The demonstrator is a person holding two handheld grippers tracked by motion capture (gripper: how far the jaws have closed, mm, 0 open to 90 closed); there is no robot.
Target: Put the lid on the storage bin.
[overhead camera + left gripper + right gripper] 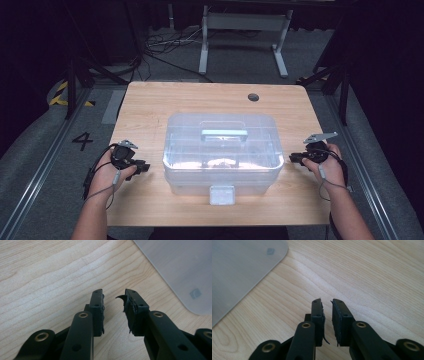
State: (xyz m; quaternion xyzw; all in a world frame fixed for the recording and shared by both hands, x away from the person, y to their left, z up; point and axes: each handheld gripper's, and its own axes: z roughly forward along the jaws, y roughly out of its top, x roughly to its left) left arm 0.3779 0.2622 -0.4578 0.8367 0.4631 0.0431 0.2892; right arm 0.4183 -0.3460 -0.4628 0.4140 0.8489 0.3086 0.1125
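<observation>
- Here, in the high view, a clear plastic box [223,152] sits mid-table, long side running left to right, between the left gripper [141,167] and right gripper [295,158], both about equally near.
- In the left gripper view, the jaws stand apart, empty; the box [180,267] lies ahead to the right.
- In the right gripper view, the jaws are narrowly parted, holding nothing; the box [239,270] lies ahead to the left.

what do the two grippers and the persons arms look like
Both are black handheld tools. The left gripper and right gripper each carry a grey three-cornered plate on top and trail a thin grey cable along the forearm. Close up, each has two black jaws with brass-coloured pivot rings and dark, frayed rubber pads. The forearms are bare, with no sleeves showing.
</observation>
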